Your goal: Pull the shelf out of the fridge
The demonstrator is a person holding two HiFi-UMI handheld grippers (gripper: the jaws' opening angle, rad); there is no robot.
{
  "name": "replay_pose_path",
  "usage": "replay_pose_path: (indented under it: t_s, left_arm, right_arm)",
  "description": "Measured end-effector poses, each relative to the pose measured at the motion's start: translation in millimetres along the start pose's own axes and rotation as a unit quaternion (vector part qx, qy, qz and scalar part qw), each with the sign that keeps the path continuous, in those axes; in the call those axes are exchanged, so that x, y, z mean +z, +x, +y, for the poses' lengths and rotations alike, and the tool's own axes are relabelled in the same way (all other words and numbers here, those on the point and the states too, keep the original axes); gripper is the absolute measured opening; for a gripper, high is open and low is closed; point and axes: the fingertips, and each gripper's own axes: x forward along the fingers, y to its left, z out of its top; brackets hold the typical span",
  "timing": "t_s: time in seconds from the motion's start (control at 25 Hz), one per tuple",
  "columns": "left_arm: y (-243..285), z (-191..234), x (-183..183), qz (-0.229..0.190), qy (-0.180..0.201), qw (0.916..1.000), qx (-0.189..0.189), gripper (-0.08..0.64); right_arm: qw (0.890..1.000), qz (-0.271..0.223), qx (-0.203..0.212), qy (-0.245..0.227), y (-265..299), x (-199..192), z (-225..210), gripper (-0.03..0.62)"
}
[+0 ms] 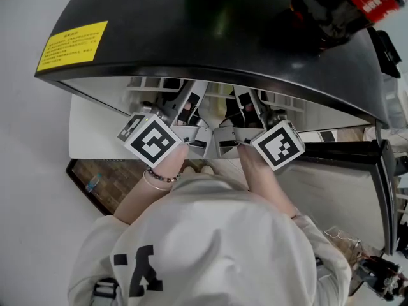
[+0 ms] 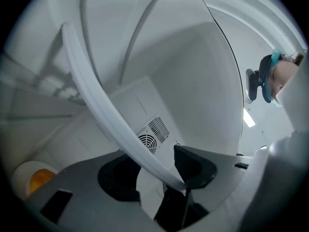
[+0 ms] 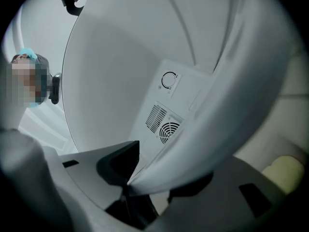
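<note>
**Shelf not yet drawn: both grippers set on its rim, neither clamped**

Position. In the head view both tools reach in under the front edge of the black, round-topped fridge [image 1: 210, 37]. I judge from this that the door is open and the approach is complete.

Task item. The white, plastic-edged flat shelf [image 2: 96, 95] sits inside the white cabinet. Its front rim runs across each gripper view. The round vent grille [image 3: 169, 129] on the back wall shows just beyond it. Nothing in these views shows the shelf drawn forward of the opening.

Left gripper [image 2: 147, 151]. The jaws stand apart with the rim running slantwise through the gap. The rim meets the foot of one ribbed pad [image 2: 186, 164], but that pad's face is bare. A pale strip shows beside the other pad. It is not pinching.

Right gripper [image 3: 166, 170]. The jaws are spread around the rim, which looms large and blurred here. One dark pad [image 3: 120, 162] touches the rim only at its lower corner. The other jaw lies beneath the rim and is mostly covered. I see no firm clamp.

Assessment. Reaching in and placing the jaws is done. Closing both grips and the whole outward pull are left to do. A pull with the jaws this loose would likely slip off the smooth rim.
</note>
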Motion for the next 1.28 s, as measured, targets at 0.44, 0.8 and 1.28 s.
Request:
replay_pose_path:
  t_s: [0.44, 0.8, 1.28]
  left_arm:
    - [-8, -3, -2, -0.003, -0.012, 0.9999, -0.003, 0.209]
    - [-17, -8, -4, -0.005, -0.018, 0.9998, -0.003, 0.206]
    - [-28, -14, -7, -0.006, -0.027, 0.9996, -0.005, 0.198]
  right_arm:
    - [1.0, 0.0, -0.002, 0.012, -7, -3, 3, 0.198]
    - [1.0, 0.001, -0.003, 0.017, -16, -6, 8, 0.198]
    - [1.0, 0.001, -0.004, 0.025, -26, -9, 14, 0.198]
